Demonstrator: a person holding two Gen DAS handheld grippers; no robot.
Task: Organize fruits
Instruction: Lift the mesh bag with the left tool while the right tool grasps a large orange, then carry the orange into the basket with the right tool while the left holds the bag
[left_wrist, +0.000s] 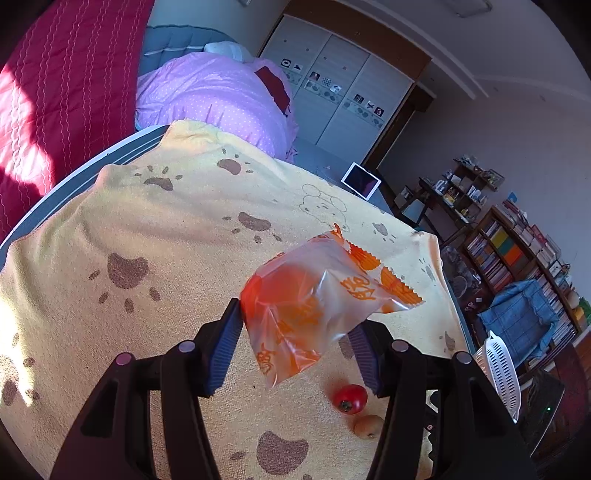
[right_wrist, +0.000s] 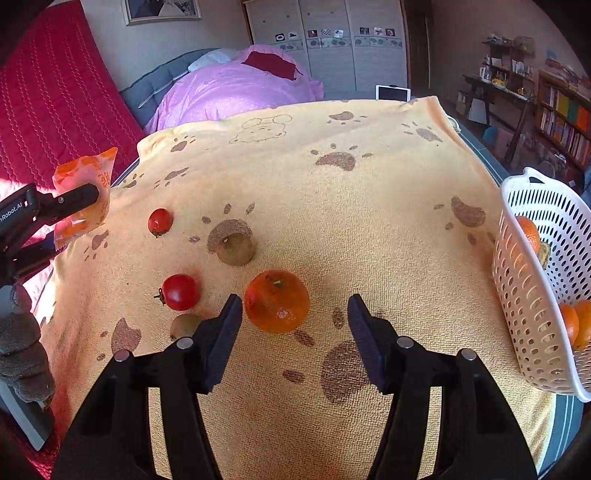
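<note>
My left gripper (left_wrist: 295, 321) is shut on a clear, orange-printed plastic bag (left_wrist: 314, 306) with an orange fruit inside, held above the yellow paw-print towel (left_wrist: 166, 240). The same bag (right_wrist: 86, 181) shows at the far left of the right wrist view. My right gripper (right_wrist: 293, 306) is open just above the towel (right_wrist: 369, 203). A bare orange (right_wrist: 277, 301) lies between its fingertips, close to the left finger, with a gap on the right. Two tomatoes (right_wrist: 180, 291) (right_wrist: 160, 220) and two kiwis (right_wrist: 235, 250) (right_wrist: 183, 325) lie to the left on the towel.
A white perforated basket (right_wrist: 532, 295) stands tilted at the towel's right edge and holds several oranges (right_wrist: 576, 321). A grey-gloved hand (right_wrist: 22, 350) is at the lower left. Behind the towel are a pink quilt (right_wrist: 236, 88), a tablet (right_wrist: 392, 92) and wardrobes.
</note>
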